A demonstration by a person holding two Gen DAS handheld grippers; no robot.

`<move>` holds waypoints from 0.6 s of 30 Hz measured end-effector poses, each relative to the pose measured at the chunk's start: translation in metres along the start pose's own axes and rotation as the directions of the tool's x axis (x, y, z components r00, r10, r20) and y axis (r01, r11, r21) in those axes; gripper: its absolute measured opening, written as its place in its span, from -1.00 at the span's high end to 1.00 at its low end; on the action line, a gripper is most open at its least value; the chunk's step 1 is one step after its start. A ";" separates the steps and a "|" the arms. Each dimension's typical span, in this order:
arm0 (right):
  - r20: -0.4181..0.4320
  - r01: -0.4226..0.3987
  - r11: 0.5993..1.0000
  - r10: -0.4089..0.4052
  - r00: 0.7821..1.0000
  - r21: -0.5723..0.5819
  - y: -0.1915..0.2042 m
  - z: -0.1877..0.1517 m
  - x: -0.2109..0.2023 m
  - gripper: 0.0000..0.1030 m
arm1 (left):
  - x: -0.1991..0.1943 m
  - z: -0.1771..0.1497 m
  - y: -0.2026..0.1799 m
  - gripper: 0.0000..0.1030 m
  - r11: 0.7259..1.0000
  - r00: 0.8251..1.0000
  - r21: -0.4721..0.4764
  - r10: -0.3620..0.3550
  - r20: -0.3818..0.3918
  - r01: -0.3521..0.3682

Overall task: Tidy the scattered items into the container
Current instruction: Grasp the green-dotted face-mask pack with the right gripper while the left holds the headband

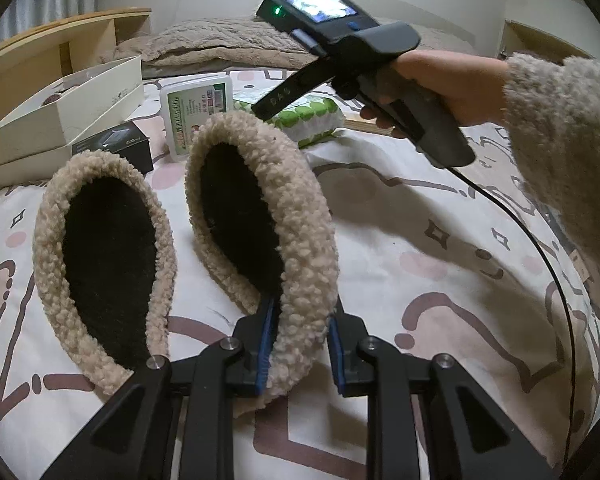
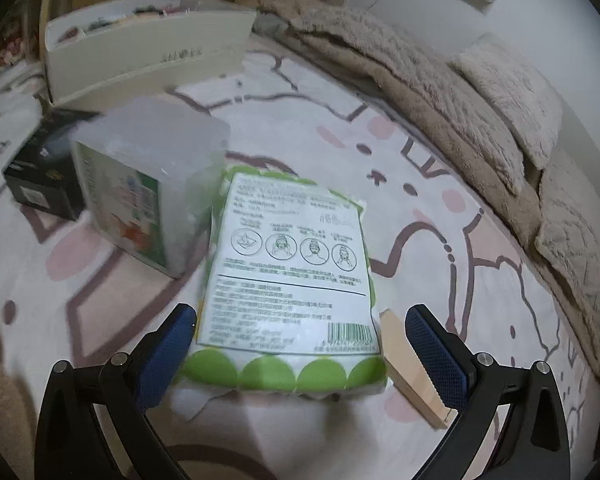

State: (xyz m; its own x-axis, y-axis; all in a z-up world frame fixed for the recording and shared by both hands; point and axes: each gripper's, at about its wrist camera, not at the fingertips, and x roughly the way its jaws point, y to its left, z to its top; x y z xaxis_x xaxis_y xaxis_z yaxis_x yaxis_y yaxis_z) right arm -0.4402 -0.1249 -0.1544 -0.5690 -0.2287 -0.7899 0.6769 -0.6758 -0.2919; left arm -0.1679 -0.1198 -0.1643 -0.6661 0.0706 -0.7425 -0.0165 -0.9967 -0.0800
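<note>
A pair of fleecy beige earmuffs lies on the patterned bedsheet; its left pad lies flat. My left gripper is shut on the rim of the right pad, which stands tilted up. My right gripper is open and hangs over a green-dotted packet, one finger on each side, neither touching it. The same packet shows behind the earmuffs. The cream container box stands at the back left and holds a few small things.
A clear plastic box with a green label and a black box stand near the container. A wooden block lies right of the packet. A hand in a fleecy sleeve and a cable cross the right. Blanket behind.
</note>
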 end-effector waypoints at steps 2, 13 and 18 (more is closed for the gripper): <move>-0.023 -0.020 1.000 0.020 1.000 0.009 -0.001 0.001 0.010 -1.00 | 0.001 0.000 0.002 0.53 1.000 1.000 -0.007 -0.008 -0.003 0.008; 0.062 -0.045 0.982 0.034 0.997 0.181 -0.004 -0.024 0.032 -1.00 | 0.012 0.000 0.001 0.53 1.000 0.999 -0.004 -0.018 -0.032 0.018; 0.123 0.001 0.989 -0.019 0.992 0.150 0.006 -0.035 0.008 -0.95 | 0.013 -0.002 -0.001 0.53 1.000 0.999 0.004 -0.009 -0.032 0.010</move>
State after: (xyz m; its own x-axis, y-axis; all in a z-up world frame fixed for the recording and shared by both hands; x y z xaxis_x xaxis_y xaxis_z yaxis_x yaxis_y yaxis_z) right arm -0.4242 -0.1062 -0.1817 -0.6352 -0.3003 -0.7115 0.5990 -0.7732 -0.2084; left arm -0.1751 -0.1181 -0.1756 -0.6415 0.0813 -0.7628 -0.0258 -0.9961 -0.0844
